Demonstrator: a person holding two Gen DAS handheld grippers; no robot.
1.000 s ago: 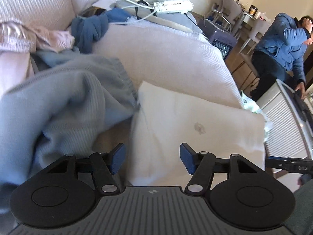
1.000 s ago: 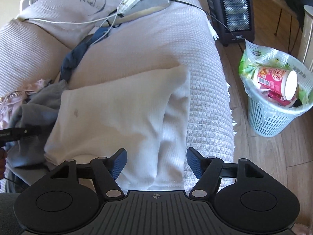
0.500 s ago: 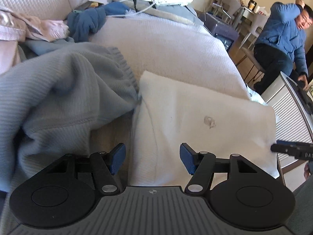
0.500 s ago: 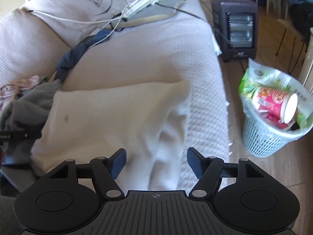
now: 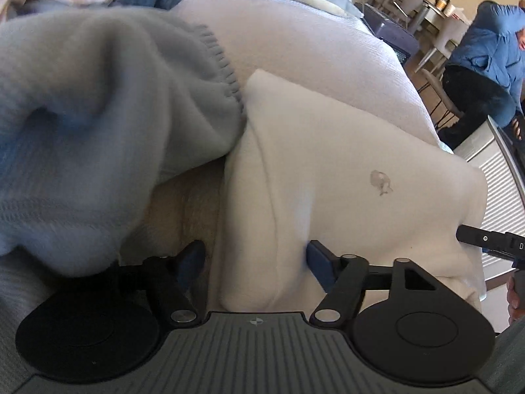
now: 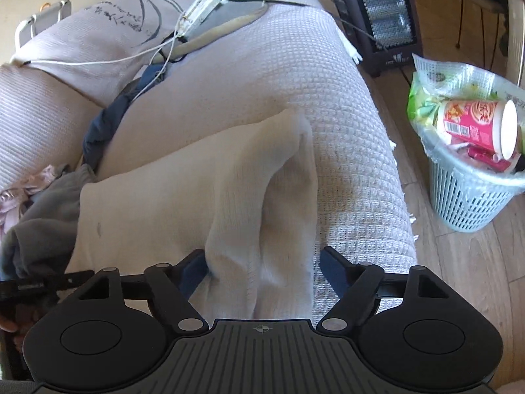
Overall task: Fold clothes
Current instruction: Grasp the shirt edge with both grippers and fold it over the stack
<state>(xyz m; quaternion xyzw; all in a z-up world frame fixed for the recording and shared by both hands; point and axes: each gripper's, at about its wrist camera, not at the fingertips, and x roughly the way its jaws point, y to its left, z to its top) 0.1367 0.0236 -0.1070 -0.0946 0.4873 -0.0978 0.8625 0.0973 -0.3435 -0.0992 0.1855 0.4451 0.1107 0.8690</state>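
Garment under both tools: a folded cream-white knit garment (image 6: 183,216) lying on the pale waffle-weave sofa cover (image 6: 295,72). I read my left gripper (image 5: 254,259) as spread wide, its blue pads either side of the garment's near left edge, a raised fold of cloth between them; no pinch visible. My right gripper (image 6: 262,267) is likewise spread, straddling the garment's near right corner, where the cloth bunches into two ridges. Whether the pads touch the fabric, I cannot tell.

Relative to the garment: a rumpled grey-blue knit sweater (image 5: 98,124) overlaps its left edge, crowding that side. Its right edge runs near the sofa cover's drop-off. Bare cover lies beyond its far edge. Past the drop-off, wooden floor (image 6: 466,262) and a pale mesh waste basket (image 6: 472,203).

Long axis runs left to right across the seat; a small grey mark (image 5: 380,182) faces up.
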